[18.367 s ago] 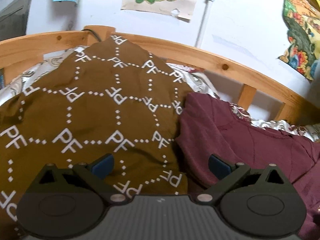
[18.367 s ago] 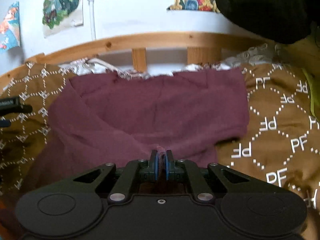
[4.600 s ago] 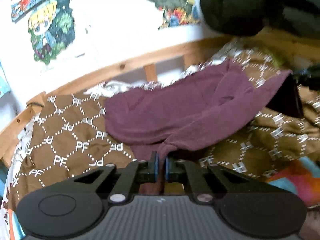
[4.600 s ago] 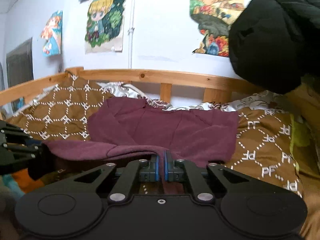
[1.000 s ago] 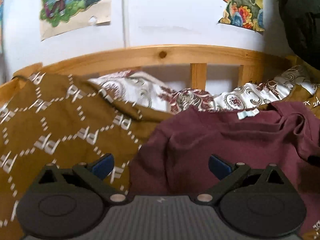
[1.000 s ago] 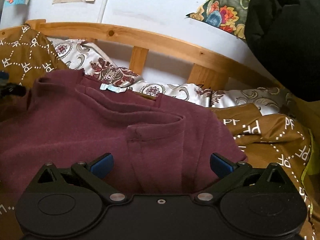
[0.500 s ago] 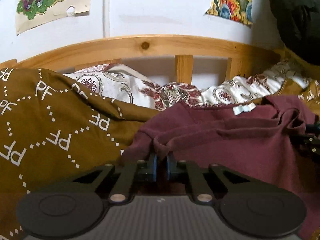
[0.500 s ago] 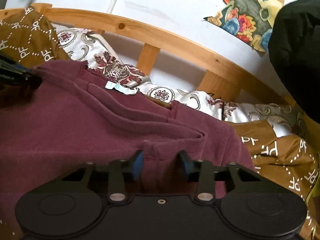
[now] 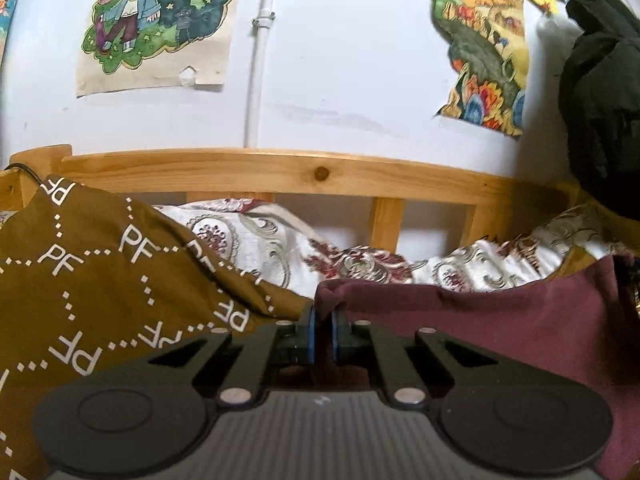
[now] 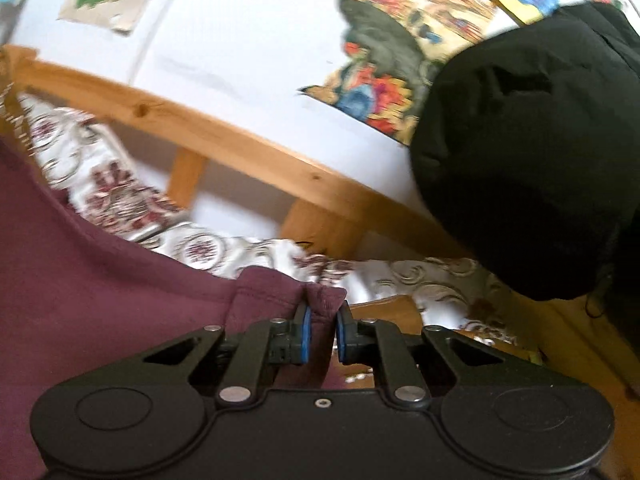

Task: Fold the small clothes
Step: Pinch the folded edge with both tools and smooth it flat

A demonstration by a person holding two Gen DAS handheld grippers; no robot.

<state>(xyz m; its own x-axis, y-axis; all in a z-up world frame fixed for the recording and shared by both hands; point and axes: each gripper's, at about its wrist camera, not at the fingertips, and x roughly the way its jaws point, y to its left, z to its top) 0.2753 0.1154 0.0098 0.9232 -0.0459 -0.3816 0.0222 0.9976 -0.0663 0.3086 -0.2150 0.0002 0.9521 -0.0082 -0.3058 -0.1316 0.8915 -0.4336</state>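
Observation:
A maroon garment point(image 9: 480, 320) is held up off the bed and stretched between my two grippers. My left gripper point(image 9: 322, 334) is shut on its left top corner, with the cloth bunched between the blue pads. In the right wrist view the garment point(image 10: 100, 288) hangs to the left, and my right gripper point(image 10: 322, 336) is shut on its right top corner, a fold of cloth pinched between the pads. The lower part of the garment is hidden behind the gripper bodies.
A brown blanket with white "PF" print point(image 9: 100, 272) lies at the left on the bed. A patterned white sheet point(image 9: 360, 264) lies by the wooden bed rail point(image 9: 320, 172). A black garment point(image 10: 520, 140) hangs at the right. Posters hang on the white wall.
Both grippers went from open to shut on the garment's top corners, then lifted it; the views now tilt up toward the wall.

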